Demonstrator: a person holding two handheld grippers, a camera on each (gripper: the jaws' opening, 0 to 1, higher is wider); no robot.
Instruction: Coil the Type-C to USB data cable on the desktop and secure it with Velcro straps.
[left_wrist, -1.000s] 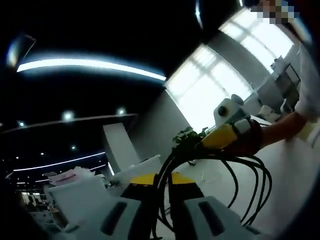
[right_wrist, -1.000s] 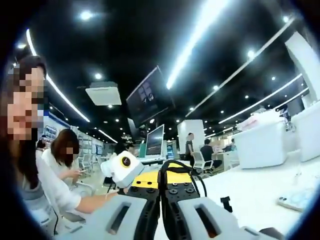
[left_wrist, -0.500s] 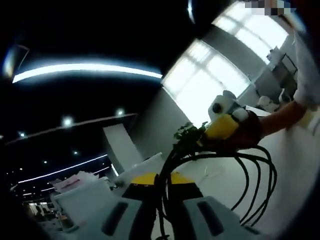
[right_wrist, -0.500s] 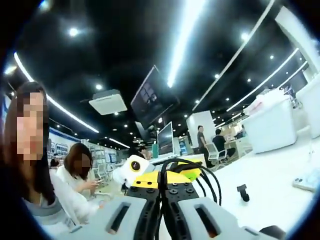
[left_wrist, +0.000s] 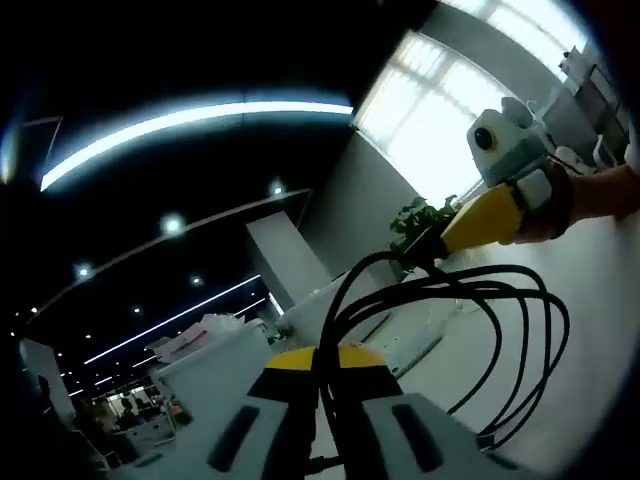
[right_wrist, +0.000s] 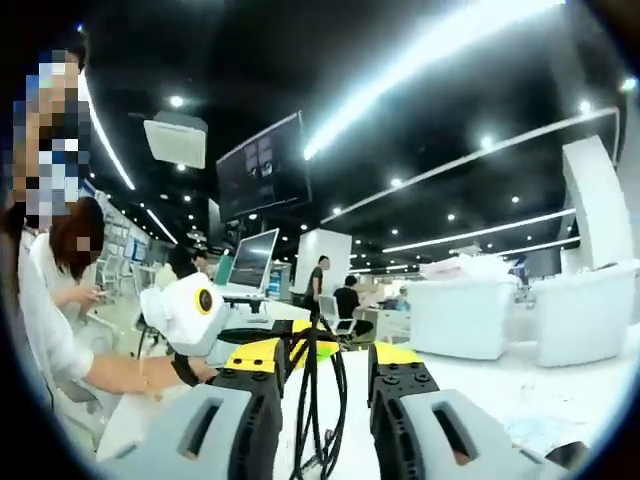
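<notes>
Cable (left_wrist: 480, 330) loops hung btwn both grippers; right gripper (left_wrist: 425, 245) sat up-right of left gripper (left_wrist: 318, 385), plant (left_wrist: 420, 215) behind it

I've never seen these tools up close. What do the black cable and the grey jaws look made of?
The cable looks like rubber or soft plastic sheathing: matte black, bending in smooth loops. The left gripper has jaws that look like moulded hard plastic, pale grey and dull, with recessed slots. Their yellow tips look plastic too, though I can't be sure.
</notes>
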